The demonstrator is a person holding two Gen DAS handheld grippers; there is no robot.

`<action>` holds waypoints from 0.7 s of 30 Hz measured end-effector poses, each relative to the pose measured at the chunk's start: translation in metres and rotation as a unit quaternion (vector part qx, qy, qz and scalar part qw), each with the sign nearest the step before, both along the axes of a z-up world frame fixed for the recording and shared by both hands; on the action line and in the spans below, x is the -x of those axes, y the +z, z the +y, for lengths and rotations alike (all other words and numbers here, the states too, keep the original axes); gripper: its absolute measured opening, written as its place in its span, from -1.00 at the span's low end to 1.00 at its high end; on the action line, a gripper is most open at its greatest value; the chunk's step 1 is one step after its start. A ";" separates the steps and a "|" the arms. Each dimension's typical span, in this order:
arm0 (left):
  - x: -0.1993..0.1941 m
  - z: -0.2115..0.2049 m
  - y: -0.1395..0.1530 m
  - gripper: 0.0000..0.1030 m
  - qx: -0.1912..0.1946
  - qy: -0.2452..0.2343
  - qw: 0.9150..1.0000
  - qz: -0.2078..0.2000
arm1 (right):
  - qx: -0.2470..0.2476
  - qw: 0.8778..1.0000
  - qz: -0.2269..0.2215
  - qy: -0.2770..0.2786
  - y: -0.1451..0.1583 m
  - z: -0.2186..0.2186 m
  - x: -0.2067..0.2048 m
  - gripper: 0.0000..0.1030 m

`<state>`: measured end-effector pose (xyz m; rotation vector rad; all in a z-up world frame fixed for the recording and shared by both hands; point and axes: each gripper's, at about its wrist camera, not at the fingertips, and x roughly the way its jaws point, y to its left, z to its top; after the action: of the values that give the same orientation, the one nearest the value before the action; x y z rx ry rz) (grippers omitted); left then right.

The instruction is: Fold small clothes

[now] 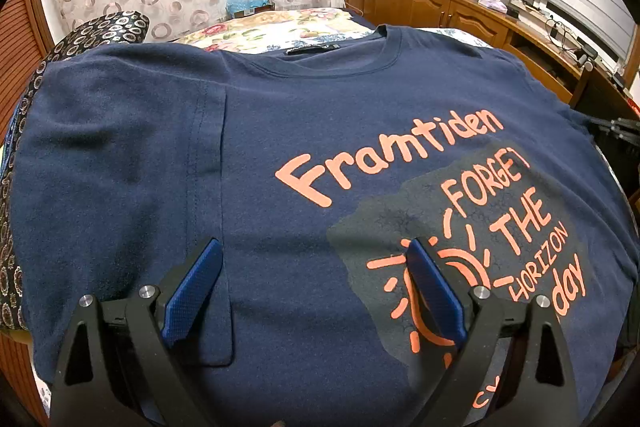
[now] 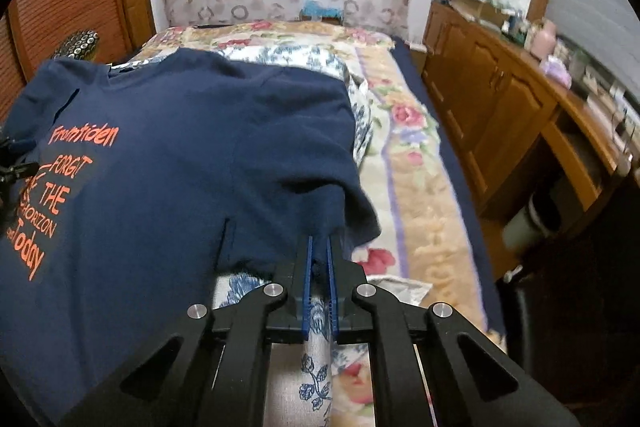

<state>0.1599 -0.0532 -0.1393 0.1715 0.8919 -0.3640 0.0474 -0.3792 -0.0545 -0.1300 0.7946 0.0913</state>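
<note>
Pinching navy T-shirt (image 2: 200,155) sleeve, right gripper (image 2: 319,247); left gripper (image 1: 314,251) open.

Black grippers (image 1: 314,267), blue ribbed jaws, silver screws.

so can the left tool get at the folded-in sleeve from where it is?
Probably yes. The left tool is open over the navy t-shirt, and the folded-in sleeve lies flat on top by its left finger, with nothing covering it.

A bed covered with a floral-patterned blanket (image 2: 416,163) carries a navy blue cotton T-shirt (image 2: 192,147) with orange lettering, spread flat.
</note>
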 end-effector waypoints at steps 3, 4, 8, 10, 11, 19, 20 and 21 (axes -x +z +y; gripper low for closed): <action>0.000 0.000 0.000 0.84 0.000 0.000 1.000 0.000 | 0.006 1.000 -0.028 0.000 0.014 0.004 0.002 -0.88; 0.000 0.000 0.000 0.84 0.000 0.000 1.000 0.000 | 0.005 0.999 -0.042 0.007 0.021 0.008 0.003 -0.88; 0.001 0.000 0.000 0.84 0.000 0.000 1.000 0.000 | 0.007 0.996 -0.079 0.052 0.041 0.036 0.007 -0.88; 0.000 0.000 0.000 0.84 0.000 0.000 1.000 0.000 | 0.006 0.994 -0.081 0.078 0.043 0.055 0.010 -0.88; 0.000 0.000 0.000 0.84 0.000 0.000 1.000 0.000 | 0.005 0.993 -0.079 0.088 0.040 0.063 0.010 -0.88; 0.001 0.001 0.000 0.84 0.002 -0.002 1.000 -0.002 | -0.005 0.992 -0.013 0.126 -0.019 0.083 0.006 -0.88; 0.003 0.002 0.001 0.84 0.002 -0.001 1.000 -0.005 | -0.006 0.992 -0.010 0.125 -0.022 0.083 0.001 -0.88; 0.004 0.003 0.003 0.84 0.003 0.002 1.000 -0.009 | -0.009 0.992 -0.009 0.125 -0.026 0.081 0.000 -0.88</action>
<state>0.1559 -0.0504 -0.1363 0.1681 0.8727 -0.3608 0.0469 -0.2984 -0.0802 -0.2125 0.7562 0.3329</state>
